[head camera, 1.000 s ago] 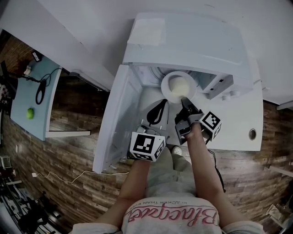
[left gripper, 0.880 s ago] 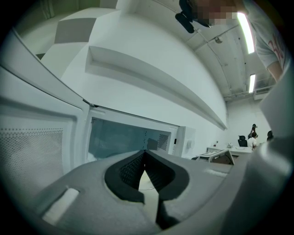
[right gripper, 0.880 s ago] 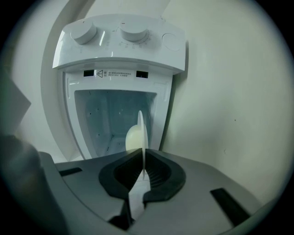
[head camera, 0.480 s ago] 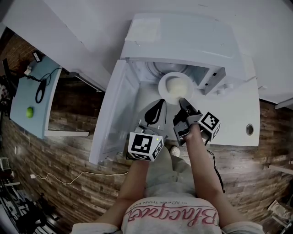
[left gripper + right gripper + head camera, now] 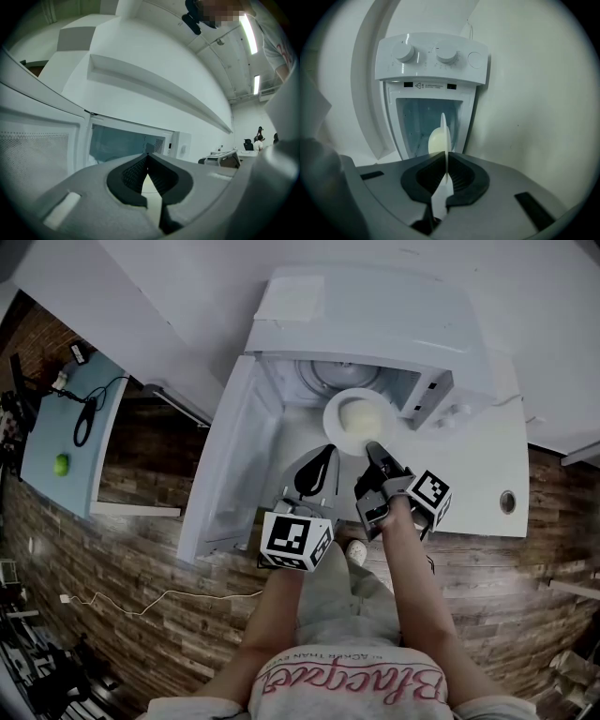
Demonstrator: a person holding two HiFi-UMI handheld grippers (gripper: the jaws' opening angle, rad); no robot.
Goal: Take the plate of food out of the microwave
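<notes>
White plate (image 5: 335, 427) bearing a pale food mound (image 5: 359, 414) hangs mid-frame at the open microwave's (image 5: 375, 315) mouth, its near rim pinched by the right gripper (image 5: 372, 448). The left gripper (image 5: 328, 450) is pressed together, empty.

The head view looks steeply down from above the person's forearms onto the open microwave (image 5: 375, 324), taking in the left gripper (image 5: 327, 450) and the right gripper (image 5: 372, 446) from well back. The left gripper view sits low behind its own jaws and faces level into the cavity (image 5: 122, 143) from close by. The right gripper view (rolled on its side, so the control panel (image 5: 433, 56) lies uppermost) faces that same cavity, with the plate (image 5: 444, 133) edge-on. All three views share the cavity mouth.
</notes>
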